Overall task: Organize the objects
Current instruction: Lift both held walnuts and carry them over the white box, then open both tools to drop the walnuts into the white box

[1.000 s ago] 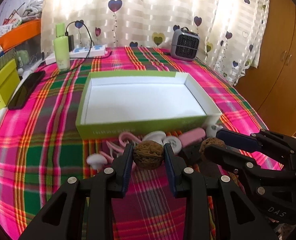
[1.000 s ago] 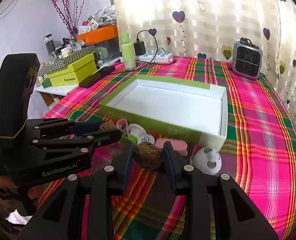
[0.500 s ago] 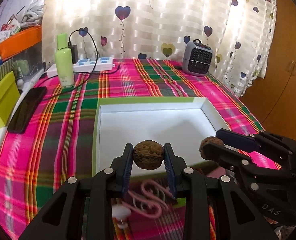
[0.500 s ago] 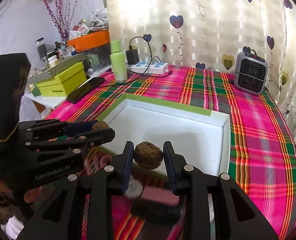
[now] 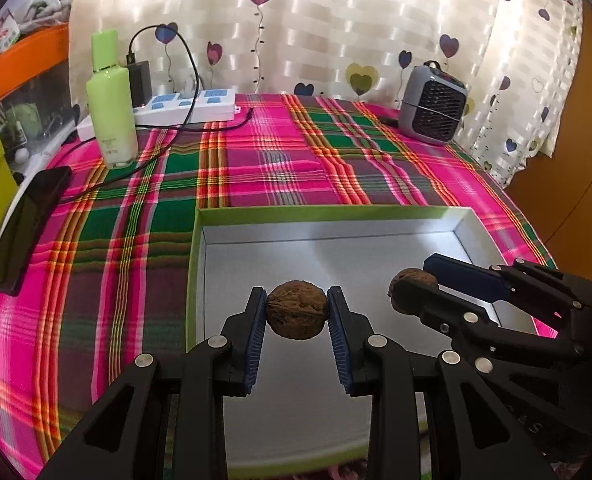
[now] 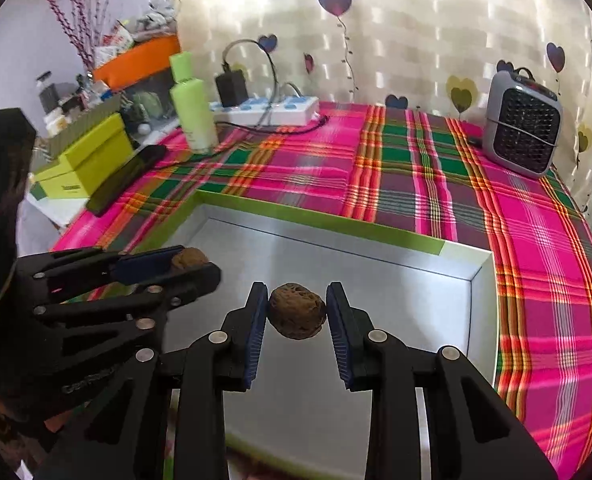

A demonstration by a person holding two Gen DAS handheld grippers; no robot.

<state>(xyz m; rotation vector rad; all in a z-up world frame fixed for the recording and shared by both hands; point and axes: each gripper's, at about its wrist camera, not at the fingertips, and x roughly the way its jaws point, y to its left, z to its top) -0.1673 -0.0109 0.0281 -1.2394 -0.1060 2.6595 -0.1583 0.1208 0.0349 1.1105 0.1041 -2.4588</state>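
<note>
My left gripper (image 5: 296, 312) is shut on a brown walnut (image 5: 295, 314) and holds it above the inside of the open green box (image 5: 193, 264) with a white interior. My right gripper (image 6: 296, 310) is shut on a second walnut (image 6: 296, 311), also above the box's (image 6: 320, 220) inside. The right gripper shows at the right of the left wrist view (image 5: 416, 292) with its walnut (image 5: 410, 289). The left gripper shows at the left of the right wrist view (image 6: 193, 266) with its walnut (image 6: 187, 258). The box holds nothing that I can see.
On the plaid cloth behind the box stand a green bottle (image 5: 109, 100), a power strip (image 5: 187, 106) with a charger, and a small grey heater (image 5: 432, 106). A black phone (image 5: 27, 220) and yellow-green boxes (image 6: 87, 160) lie at the left. A curtain hangs behind.
Both grippers lifted their walnuts from the pile in front of the box and moved forward over the box's near wall. They now hang above its inside.
</note>
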